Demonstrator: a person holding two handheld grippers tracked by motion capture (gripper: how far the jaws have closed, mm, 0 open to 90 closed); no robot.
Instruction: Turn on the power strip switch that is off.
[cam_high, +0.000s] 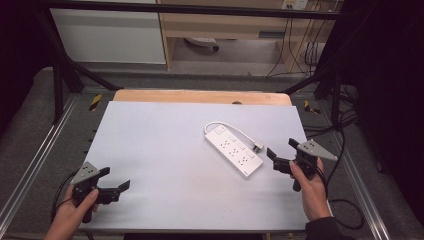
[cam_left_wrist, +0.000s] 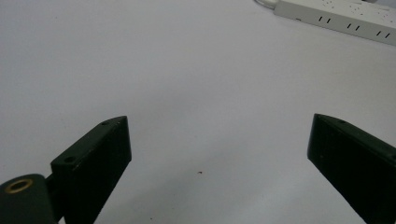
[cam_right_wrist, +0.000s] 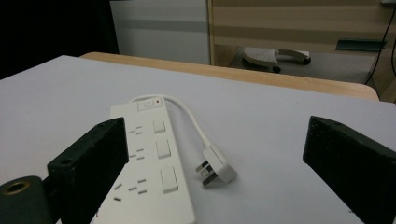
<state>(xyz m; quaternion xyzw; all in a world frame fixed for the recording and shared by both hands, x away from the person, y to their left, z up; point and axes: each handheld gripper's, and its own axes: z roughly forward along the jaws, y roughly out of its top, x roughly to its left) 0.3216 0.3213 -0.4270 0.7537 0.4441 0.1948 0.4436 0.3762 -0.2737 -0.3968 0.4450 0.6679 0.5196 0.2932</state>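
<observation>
In the high view, a white power strip (cam_high: 233, 148) is lying diagonally on the pale table (cam_high: 165, 150), right of centre, its white cord (cam_high: 239, 129) looping from the far end round to a white plug (cam_high: 257, 147) resting on the surface just beside the strip's right edge. The person's left hand (cam_high: 75, 212) is gripping the left gripper (cam_high: 115, 179) near the table's front left corner, well apart from the strip; its jaws are standing wide apart with nothing between them. The right hand (cam_high: 310, 187) is holding the right gripper (cam_high: 281, 151) near the strip's near end and close to the plug, jaws spread and empty.

In the left gripper view, the two black jaws are rising widely separated over bare table, nothing caught in the gap. The power strip (cam_left_wrist: 341, 17) is showing at the top right corner, far off.

In the right gripper view, the jaws are likewise gaping wide and holding nothing. The power strip (cam_right_wrist: 154, 158) is lying ahead, partly behind the left jaw, its switches and sockets facing up. The plug (cam_right_wrist: 215, 169) is lying between the jaws' lines, prongs pointing toward the strip, and the cord (cam_right_wrist: 189, 114) is curving back to the strip's far end.
</observation>
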